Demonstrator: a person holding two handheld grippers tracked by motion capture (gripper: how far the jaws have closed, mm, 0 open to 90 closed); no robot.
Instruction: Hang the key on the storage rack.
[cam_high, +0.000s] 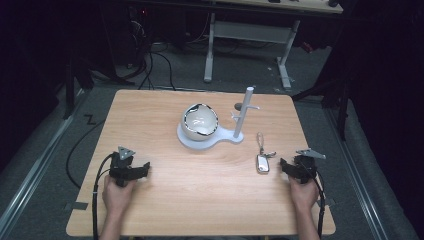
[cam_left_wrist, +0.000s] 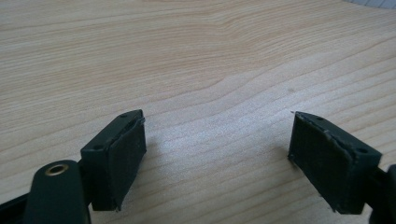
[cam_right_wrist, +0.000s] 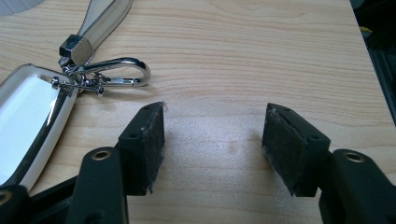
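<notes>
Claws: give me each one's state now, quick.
Left claw: open, empty, over bare table.
Right claw: open, empty, beside the keychain.

I find nothing to read here — no lettering, label, brand or number on the key fob (cam_right_wrist: 28, 119), its strap (cam_right_wrist: 100, 18), the bowl (cam_high: 200, 121) or the wooden surface (cam_high: 200, 190) — all of them plain.

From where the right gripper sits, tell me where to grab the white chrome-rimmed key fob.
Take the white chrome-rimmed key fob across its long chrome edges, coming from above. It lies flat on the wooden table, just left of the open right gripper, so a level approach would probably only push it.
</notes>
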